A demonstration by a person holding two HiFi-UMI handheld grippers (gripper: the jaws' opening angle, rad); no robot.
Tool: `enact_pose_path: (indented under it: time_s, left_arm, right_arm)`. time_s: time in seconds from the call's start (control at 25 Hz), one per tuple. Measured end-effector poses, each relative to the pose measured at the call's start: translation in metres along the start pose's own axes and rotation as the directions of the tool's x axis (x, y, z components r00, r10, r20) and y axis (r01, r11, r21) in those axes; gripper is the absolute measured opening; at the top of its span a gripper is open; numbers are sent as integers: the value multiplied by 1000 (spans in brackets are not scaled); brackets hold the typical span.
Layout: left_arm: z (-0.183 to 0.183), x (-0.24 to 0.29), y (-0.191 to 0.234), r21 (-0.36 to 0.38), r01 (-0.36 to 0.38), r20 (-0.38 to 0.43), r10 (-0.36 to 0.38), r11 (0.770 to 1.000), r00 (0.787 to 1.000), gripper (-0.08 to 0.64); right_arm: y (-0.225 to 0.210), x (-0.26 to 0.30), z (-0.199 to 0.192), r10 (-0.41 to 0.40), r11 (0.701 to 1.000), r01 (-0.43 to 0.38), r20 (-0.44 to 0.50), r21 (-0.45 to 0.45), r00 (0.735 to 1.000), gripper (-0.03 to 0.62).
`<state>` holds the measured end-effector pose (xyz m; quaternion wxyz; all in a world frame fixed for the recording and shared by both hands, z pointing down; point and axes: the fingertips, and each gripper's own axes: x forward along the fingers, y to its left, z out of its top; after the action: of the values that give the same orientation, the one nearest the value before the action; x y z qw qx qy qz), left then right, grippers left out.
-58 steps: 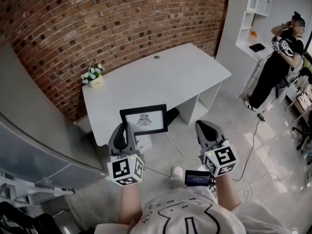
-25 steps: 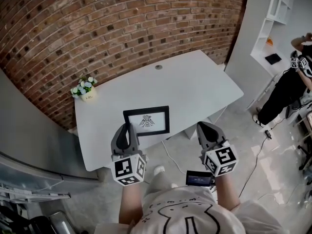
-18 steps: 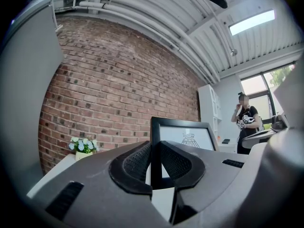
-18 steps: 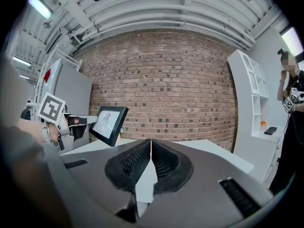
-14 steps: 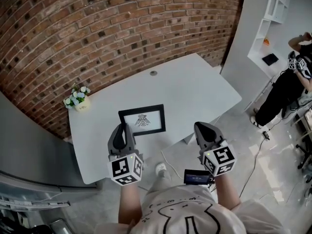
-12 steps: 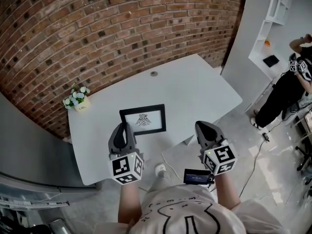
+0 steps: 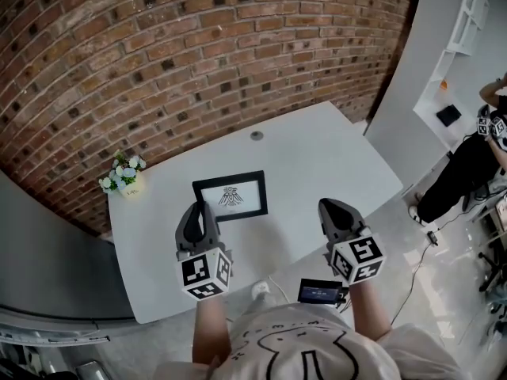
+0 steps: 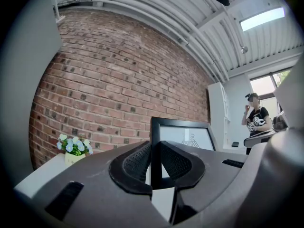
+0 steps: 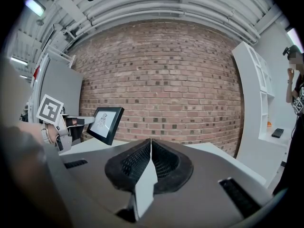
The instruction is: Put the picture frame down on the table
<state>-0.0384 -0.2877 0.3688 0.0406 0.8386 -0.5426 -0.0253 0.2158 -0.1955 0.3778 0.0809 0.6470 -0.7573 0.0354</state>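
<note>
Picture frame (image 7: 230, 196): rigid, light, probably glazed, so fragile. Left tongs (image 7: 201, 206) clenched on its left edge, upright over counter (image 7: 317, 165). Right tongs (image 7: 333, 208) closed, empty.

The picture frame (image 7: 230, 198) is black, the table (image 7: 333, 165) white, the brick wall (image 7: 198, 54) red-brown with pale joints.

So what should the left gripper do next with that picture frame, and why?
Probably lower it gently toward the table. The left gripper is clamped on one edge of the picture frame, and the right gripper view shows the frame hanging above the white table, not resting on it.
</note>
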Motion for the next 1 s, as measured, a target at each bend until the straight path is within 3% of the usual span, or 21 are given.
enact_pose_path:
  time_s: [0.52,1.0]
  left_arm:
    - [-6,79,45,-10,-25,-29,25,1000,999,71]
    - [-17,88,71,-13,-73,-46,72,997,996,71]
  right_arm:
    - [-14,94,8,1,1000,0,-28,8,1000,20]
    - [-9,131,3,29,999,-29,-40,16,999,20]
